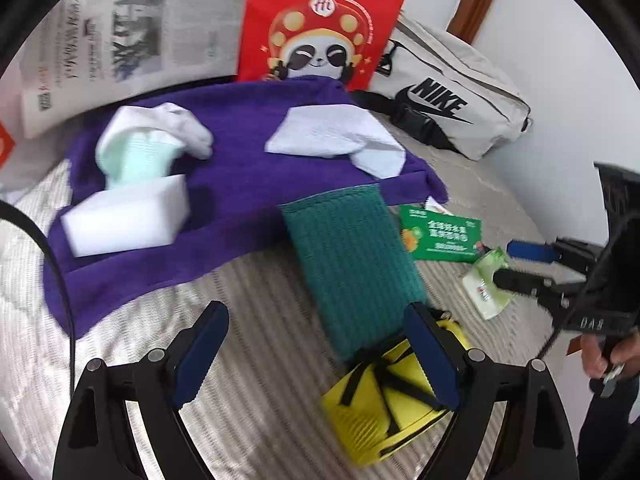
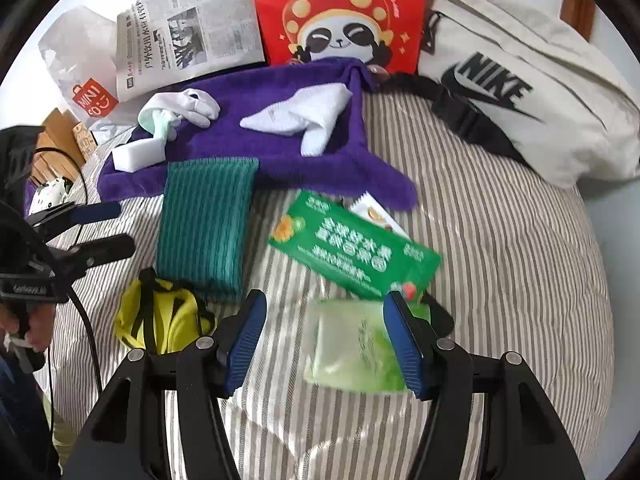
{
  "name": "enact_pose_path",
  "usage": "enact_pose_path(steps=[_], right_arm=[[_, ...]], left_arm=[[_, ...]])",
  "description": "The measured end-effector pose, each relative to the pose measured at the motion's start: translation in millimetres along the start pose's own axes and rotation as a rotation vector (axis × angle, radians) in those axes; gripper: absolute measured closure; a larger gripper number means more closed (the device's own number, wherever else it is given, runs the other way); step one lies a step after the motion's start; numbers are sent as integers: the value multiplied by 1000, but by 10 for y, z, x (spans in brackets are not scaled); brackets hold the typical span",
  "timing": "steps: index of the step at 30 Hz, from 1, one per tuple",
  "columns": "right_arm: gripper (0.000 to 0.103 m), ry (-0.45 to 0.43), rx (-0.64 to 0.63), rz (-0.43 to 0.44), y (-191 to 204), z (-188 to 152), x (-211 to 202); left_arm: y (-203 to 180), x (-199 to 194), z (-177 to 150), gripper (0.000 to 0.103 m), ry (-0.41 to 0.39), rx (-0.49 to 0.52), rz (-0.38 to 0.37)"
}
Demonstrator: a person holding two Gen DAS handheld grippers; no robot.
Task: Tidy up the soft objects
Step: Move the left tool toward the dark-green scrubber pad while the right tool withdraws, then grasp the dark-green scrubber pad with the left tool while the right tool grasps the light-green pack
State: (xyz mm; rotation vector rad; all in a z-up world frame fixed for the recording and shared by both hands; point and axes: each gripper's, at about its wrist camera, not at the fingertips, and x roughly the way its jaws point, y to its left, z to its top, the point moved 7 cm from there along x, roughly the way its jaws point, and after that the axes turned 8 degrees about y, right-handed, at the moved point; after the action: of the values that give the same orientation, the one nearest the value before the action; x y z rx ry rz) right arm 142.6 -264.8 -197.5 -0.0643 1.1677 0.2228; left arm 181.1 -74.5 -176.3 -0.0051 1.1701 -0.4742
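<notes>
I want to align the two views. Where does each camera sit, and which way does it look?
Left wrist: on the left hand-held gripper, looking down at the teal cloth; a hand shows at right.
Right wrist: on the right hand-held gripper, above the green tissue pack; fingers show at left.
Shared: purple towel, red panda bag.

Left wrist view: looks steeply down over striped bed [image 1: 260,360], close; purple towel [image 1: 240,184] at 12 o'clock.
Right wrist view: same tilt, set further right; towel [image 2: 256,160] at 11 o'clock.
Shared: towel, green cloth [image 1: 352,268] [image 2: 204,224], red bag [image 1: 320,20] [image 2: 340,12]; each view catches other gripper at frame edge.
</notes>
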Motion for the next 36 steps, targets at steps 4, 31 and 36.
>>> enact_pose_path(steps=[4, 31, 36], right_arm=[[43, 8, 19, -2, -84, -107, 7], [43, 30, 108, 59, -372, -143, 207], [43, 46, 91, 75, -265, -119, 344]], left_arm=[[-71, 133, 93, 14, -5, 1, -30], [-304, 468, 302, 70, -24, 23, -240], [-404, 545, 306, 69, -9, 58, -249]])
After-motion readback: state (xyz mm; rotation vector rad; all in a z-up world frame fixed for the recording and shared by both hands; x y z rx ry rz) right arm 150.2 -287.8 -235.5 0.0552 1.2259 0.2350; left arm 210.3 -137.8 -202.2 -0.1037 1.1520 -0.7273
